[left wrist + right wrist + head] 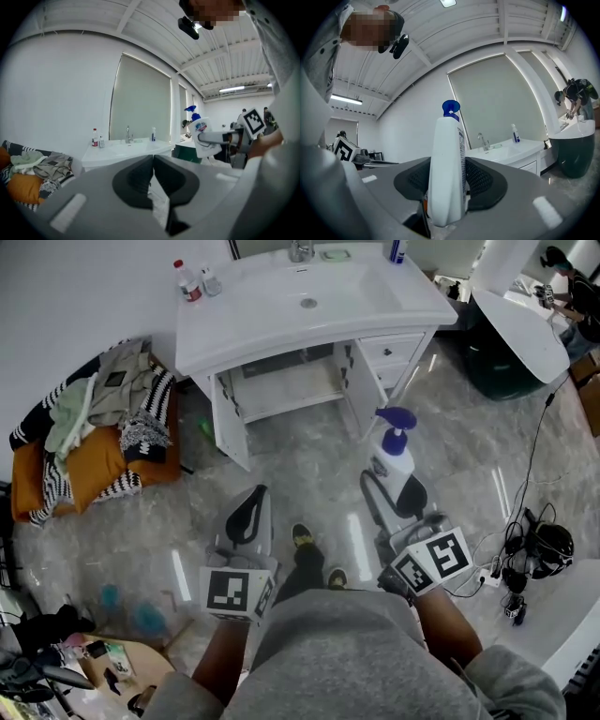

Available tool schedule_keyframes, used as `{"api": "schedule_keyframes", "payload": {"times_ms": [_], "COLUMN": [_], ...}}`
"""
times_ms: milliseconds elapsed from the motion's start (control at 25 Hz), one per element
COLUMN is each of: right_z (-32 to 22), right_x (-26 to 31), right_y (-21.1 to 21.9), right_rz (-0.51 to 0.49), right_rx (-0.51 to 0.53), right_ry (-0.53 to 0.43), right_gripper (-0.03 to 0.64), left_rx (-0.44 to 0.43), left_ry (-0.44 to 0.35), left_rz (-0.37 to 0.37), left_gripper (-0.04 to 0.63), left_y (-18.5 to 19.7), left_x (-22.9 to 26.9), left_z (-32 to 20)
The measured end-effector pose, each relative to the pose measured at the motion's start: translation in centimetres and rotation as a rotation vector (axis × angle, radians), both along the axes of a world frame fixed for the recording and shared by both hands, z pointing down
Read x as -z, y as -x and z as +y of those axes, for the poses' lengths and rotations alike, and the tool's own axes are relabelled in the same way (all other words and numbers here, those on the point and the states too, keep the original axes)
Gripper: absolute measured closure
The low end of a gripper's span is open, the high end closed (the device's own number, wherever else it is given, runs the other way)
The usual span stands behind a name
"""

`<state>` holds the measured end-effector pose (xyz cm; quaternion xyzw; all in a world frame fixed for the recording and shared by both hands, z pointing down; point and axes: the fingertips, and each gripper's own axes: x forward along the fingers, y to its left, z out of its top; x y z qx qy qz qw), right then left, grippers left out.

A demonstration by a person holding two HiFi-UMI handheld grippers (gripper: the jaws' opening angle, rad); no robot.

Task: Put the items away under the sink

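Observation:
My right gripper is shut on a white bottle with a blue pump top, held upright above the marble floor. In the right gripper view the bottle stands between the dark pads, which press on its sides. My left gripper hangs beside it with nothing in it; in the left gripper view its jaws meet at the tips. Ahead stands the white sink vanity. Its cabinet under the basin is open, with a bare shelf inside. Both grippers are well short of it.
A red-capped bottle, a small bottle and a blue one stand on the vanity top. A pile of clothes lies at the left, a dark green tub at the right, and cables with headphones near my right side.

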<state>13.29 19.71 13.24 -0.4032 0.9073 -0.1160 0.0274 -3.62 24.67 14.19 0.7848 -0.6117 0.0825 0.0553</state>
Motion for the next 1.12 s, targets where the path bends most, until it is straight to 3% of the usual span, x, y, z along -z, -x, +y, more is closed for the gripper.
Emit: {"api": "schedule_keyframes", "payload": {"times_ms": [680, 1120], "right_z": [-5.0, -7.4], "right_x": [0.2, 0.5], "right_y": [3.8, 7.2], "right_rz": [0.030, 0.025], "right_rx": [-0.024, -0.015], "right_ry": [0.017, 0.010], "right_gripper": [0.411, 0.411], "left_rx": [-0.035, -0.014], "left_ry": [0.005, -0.014], "left_rz": [0.017, 0.023], "left_gripper": [0.581, 0.581], "left_y": [4.4, 7.7], "left_x": [-0.1, 0.1], "left_z": [-6.0, -8.0]}}
